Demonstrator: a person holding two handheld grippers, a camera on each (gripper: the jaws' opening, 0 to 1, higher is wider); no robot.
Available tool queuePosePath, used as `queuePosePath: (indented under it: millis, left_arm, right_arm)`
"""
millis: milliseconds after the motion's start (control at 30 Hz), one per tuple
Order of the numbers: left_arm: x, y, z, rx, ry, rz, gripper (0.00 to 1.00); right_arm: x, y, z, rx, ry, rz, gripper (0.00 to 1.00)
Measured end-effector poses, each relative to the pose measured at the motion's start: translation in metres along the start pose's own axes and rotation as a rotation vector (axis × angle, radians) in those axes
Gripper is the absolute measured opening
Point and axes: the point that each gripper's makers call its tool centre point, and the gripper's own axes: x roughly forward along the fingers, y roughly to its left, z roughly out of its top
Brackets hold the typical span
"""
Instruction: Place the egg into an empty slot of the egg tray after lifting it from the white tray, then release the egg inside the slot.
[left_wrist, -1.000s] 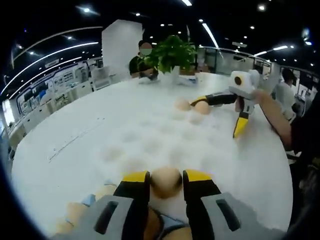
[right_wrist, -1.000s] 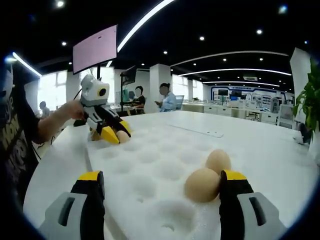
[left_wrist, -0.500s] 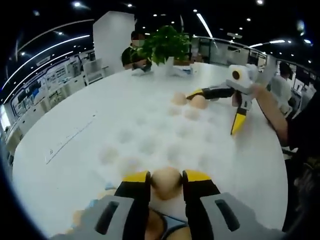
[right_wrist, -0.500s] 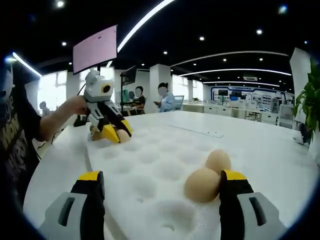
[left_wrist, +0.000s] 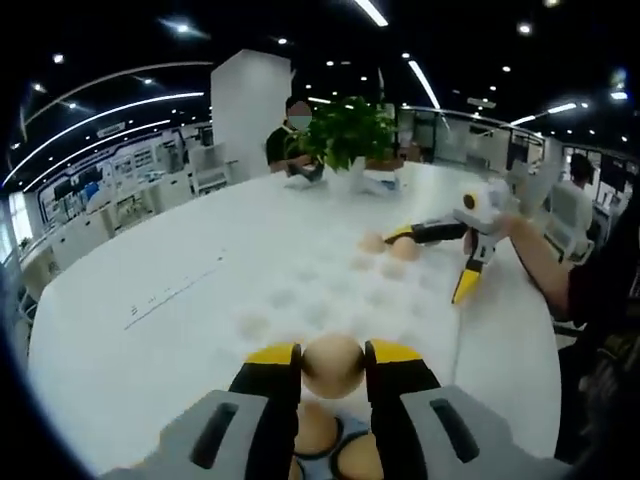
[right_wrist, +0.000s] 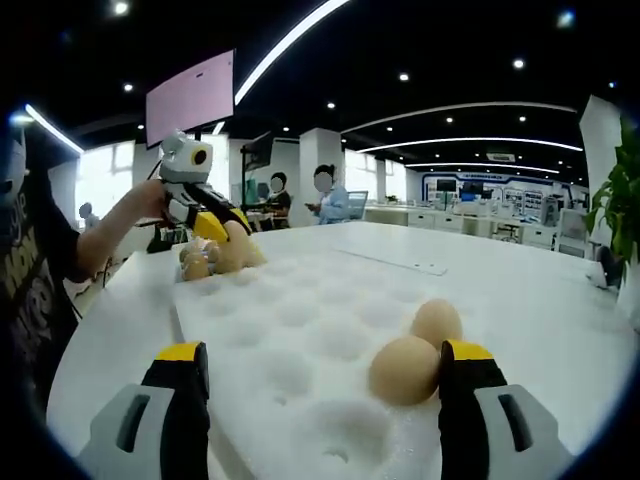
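Fingers (left_wrist: 270, 375) around upright egg (left_wrist: 332, 365).

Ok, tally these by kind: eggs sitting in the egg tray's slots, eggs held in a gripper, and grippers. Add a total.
Seated eggs in the egg tray: 2
Held egg, clamped in the left gripper: 1
Grippers, the left gripper and the open right gripper: 2
Total: 5

Two eggs (right_wrist: 420, 350) in egg tray (right_wrist: 300, 340) slots
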Motion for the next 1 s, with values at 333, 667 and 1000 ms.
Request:
queuePosePath:
  millis: [333,667,1000]
  left_arm:
    - [-0.016,0.019,-0.006,-0.021,-0.008,0.039,0.25]
    - [-0.030,0.041,-0.009,-0.032,-0.018,0.070,0.25]
    - [-0.051,0.050,-0.018,-0.050,-0.024,0.117,0.25]
  right_arm:
    - [0.000,-0.001,0.000,0.000,0.003,-0.002,1.00]
    - [0.000,0.001,0.000,0.000,0.002,-0.002,1.00]
    - [0.001,0.003,0.000,0.000,0.001,-0.002,1.00]
